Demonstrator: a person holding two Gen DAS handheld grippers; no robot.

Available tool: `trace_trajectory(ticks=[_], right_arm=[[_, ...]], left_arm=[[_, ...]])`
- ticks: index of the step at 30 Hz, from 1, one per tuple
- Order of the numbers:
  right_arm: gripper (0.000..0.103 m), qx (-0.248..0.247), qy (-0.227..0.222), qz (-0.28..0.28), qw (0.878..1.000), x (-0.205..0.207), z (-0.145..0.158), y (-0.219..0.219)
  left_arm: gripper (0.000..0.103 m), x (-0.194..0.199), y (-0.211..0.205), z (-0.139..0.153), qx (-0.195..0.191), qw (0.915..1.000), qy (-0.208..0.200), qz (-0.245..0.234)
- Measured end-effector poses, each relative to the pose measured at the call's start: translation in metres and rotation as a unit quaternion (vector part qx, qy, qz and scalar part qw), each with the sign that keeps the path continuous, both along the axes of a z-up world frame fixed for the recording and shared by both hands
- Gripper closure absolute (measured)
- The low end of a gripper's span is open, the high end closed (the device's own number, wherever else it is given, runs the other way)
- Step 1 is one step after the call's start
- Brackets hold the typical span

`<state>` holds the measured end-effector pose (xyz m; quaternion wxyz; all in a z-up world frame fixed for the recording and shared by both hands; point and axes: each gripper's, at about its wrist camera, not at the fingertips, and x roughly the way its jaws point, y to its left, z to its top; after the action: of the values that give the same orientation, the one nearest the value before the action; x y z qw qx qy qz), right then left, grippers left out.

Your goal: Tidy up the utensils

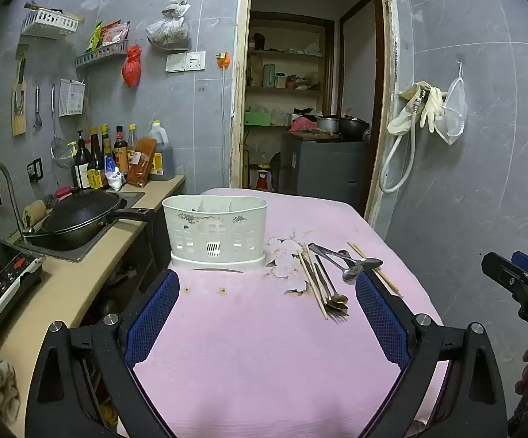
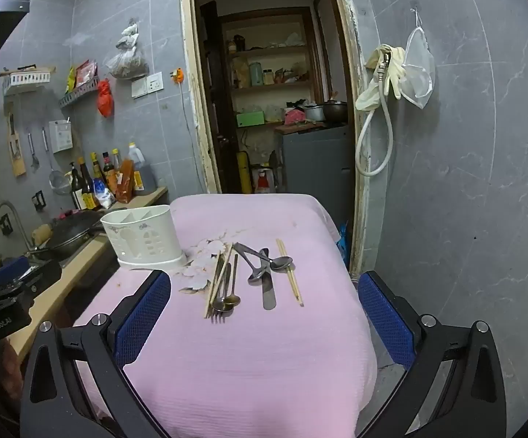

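Left hand-held gripper wide open and holding nothing, right hand-held gripper the same, spoons, fork and chopsticks loose on the pink surface, just beside the white holder

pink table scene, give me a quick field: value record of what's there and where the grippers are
surface: pink cloth-covered table
holder: white plastic utensil caddy with divided compartments, upright at the table's far left, no utensils seen sticking out
utensils: loose pile of metal spoons, a fork and wooden chopsticks, lying flat to the right of the caddy
left gripper: open, holding nothing, above the table facing the caddy
right gripper: open, holding nothing, facing the pile
task state: nothing sorted yet
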<state>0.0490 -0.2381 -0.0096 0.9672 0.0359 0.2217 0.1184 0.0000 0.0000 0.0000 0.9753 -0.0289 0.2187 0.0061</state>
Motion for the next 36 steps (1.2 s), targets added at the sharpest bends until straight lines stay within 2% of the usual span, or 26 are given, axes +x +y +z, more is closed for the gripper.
trace_trajectory(ticks=[36], right_arm=[[0.000, 0.014, 0.006, 0.009, 1.000, 0.006, -0.007, 0.010]], left_arm=[[0.008, 0.000, -0.001, -0.001, 0.002, 1.0000, 0.001, -0.001]])
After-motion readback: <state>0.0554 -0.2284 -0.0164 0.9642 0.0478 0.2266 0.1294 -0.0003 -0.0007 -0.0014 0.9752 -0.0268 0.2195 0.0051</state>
